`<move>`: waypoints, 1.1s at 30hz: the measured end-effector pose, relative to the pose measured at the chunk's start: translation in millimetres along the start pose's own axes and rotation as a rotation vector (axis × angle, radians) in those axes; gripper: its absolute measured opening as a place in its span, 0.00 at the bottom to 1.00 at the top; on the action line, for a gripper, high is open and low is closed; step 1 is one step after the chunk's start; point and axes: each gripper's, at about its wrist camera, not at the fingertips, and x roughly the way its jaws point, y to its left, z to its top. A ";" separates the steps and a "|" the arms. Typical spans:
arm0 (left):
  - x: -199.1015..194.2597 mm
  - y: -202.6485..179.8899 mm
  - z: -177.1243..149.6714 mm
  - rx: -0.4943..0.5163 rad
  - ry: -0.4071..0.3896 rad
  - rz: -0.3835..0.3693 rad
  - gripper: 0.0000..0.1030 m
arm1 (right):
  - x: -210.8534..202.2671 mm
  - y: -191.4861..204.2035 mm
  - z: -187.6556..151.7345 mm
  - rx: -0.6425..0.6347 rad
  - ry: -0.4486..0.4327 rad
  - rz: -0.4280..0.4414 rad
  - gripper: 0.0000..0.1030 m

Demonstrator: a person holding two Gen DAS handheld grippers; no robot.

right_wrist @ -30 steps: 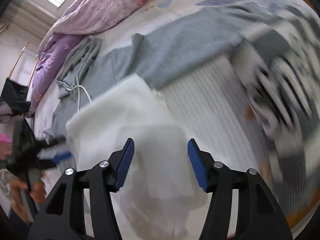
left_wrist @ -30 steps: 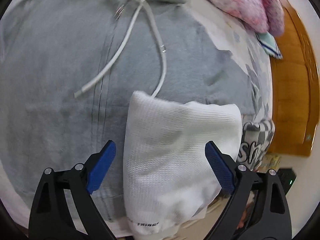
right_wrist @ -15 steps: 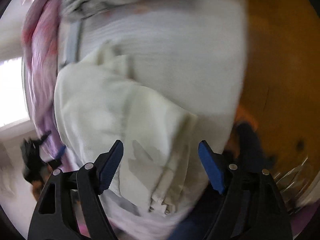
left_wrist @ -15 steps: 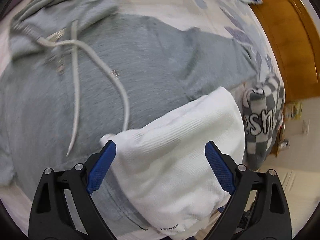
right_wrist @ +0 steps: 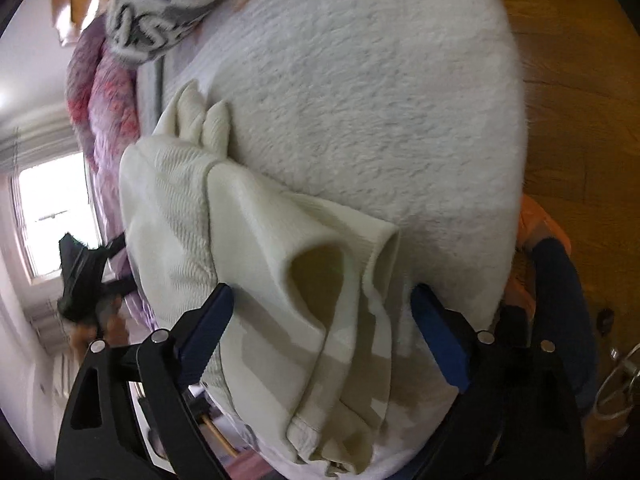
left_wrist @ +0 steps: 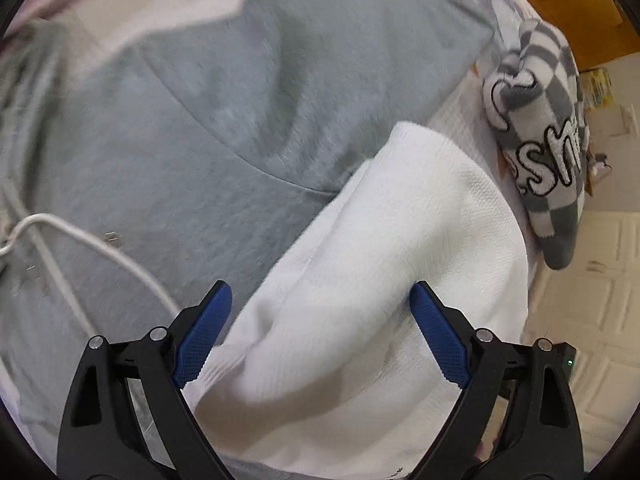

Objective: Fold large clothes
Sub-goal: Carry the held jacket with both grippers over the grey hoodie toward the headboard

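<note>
A folded white knit garment [left_wrist: 400,240] lies on a spread grey hoodie [left_wrist: 200,140] near the bed's edge. My left gripper [left_wrist: 320,336] hangs over it pointing steeply down, open, with the white fabric between the blue pads but not pinched. In the right wrist view the same cream-white garment [right_wrist: 224,240] rests on a fluffy white cover [right_wrist: 380,80]. My right gripper [right_wrist: 320,336] straddles its folded end and its jaws are opening. The pads stand clear of the cloth. The left gripper [right_wrist: 80,276], held in a hand, shows at the far left.
The hoodie's white drawstring [left_wrist: 80,236] trails at the left. A grey-and-white checkered garment [left_wrist: 552,128] lies at the bed's right edge, and is also in the right view [right_wrist: 160,12]. A pink quilt [right_wrist: 108,100] lies behind. The wooden floor [right_wrist: 580,100] borders the bed.
The left view swung from the hood and drawstring across to the hoodie's sleeve and the checkered garment. The right gripper rolled, sank close to the white garment and spread its jaws wider.
</note>
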 end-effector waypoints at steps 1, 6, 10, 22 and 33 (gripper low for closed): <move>4.6 3.0 4.3 0.002 0.020 -0.027 0.89 | 0.0 0.9 -0.5 -0.001 0.002 0.002 0.87; 26.0 25.5 13.2 -0.063 0.138 -0.175 0.94 | 2.9 6.4 -1.8 -0.045 0.018 -0.014 0.91; 45.5 38.8 18.9 -0.100 0.218 -0.274 0.96 | 7.0 10.0 1.8 -0.048 0.025 -0.026 0.92; 55.1 3.9 14.2 0.097 0.256 -0.198 0.88 | 18.7 22.5 16.3 -0.051 0.092 -0.072 0.93; 30.2 -15.2 -19.6 0.096 0.119 -0.181 0.48 | 24.4 29.0 23.3 -0.030 0.088 -0.019 0.93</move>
